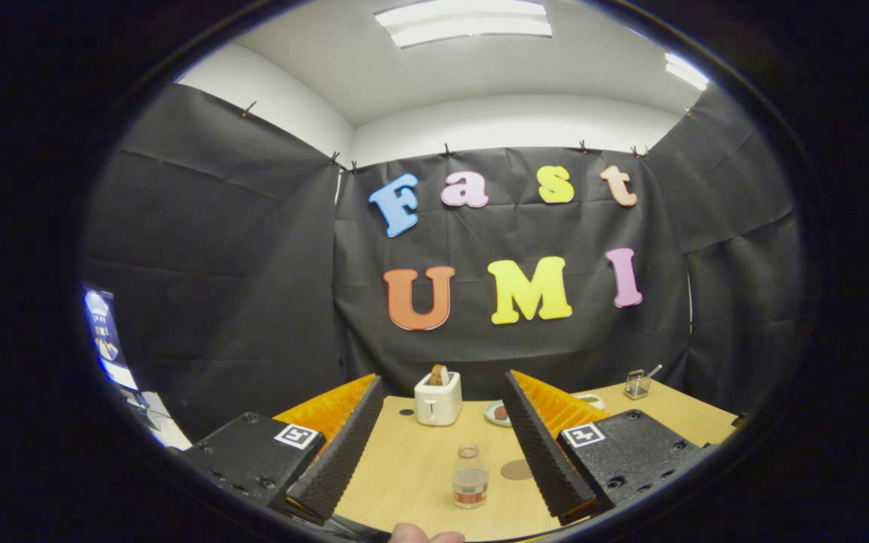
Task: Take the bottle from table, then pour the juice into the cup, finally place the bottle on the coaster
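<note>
A small clear bottle (470, 476) with a little juice in it stands upright on the wooden table (412, 467), between my two fingers and just ahead of them. My gripper (443, 392) is open, the fingers (344, 445) spread wide apart and touching nothing. A round brown coaster (517, 470) lies flat on the table just right of the bottle, beside the right finger. I cannot make out a cup clearly.
A white toaster (437, 397) with a slice of bread in it stands farther back. A small plate (498, 412) with something brown sits right of it. A wire holder (637, 383) stands at the far right. A fingertip (423, 535) of a person's hand shows at the near edge.
</note>
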### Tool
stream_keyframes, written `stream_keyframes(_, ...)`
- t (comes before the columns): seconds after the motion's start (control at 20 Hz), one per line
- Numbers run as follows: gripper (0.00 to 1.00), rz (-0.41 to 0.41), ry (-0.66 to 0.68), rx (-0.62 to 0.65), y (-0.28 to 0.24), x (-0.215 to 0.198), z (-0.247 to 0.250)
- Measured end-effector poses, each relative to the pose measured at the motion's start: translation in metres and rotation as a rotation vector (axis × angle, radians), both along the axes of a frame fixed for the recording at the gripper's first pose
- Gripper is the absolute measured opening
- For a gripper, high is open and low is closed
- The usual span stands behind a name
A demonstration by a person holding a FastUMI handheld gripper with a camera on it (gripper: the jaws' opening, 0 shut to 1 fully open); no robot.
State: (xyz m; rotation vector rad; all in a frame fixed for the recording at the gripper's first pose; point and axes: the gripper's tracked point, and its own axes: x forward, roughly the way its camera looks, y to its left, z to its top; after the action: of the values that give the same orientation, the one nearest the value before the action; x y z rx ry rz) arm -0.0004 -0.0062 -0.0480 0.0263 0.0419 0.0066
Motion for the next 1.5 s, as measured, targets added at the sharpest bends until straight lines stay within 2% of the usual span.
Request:
stream_keyframes(0.3, 1.00, -0.016, 0.044, -0.026, -0.007, -0.001, -0.065)
stream_keyframes(0.7, 1.00, -0.042, 0.125, 0.027, -0.033, 0.025, -0.162)
stream_keyframes(0.9, 1.00, -0.105, 0.167, -0.029, -0.055, 0.035, -0.209)
stream_keyframes(1.1, 1.00, -0.112, 0.199, -0.095, -0.052, 0.044, -0.242)
stream_keyframes(1.5, 1.00, -0.115, 0.241, -0.118, -0.039, 0.076, -0.285)
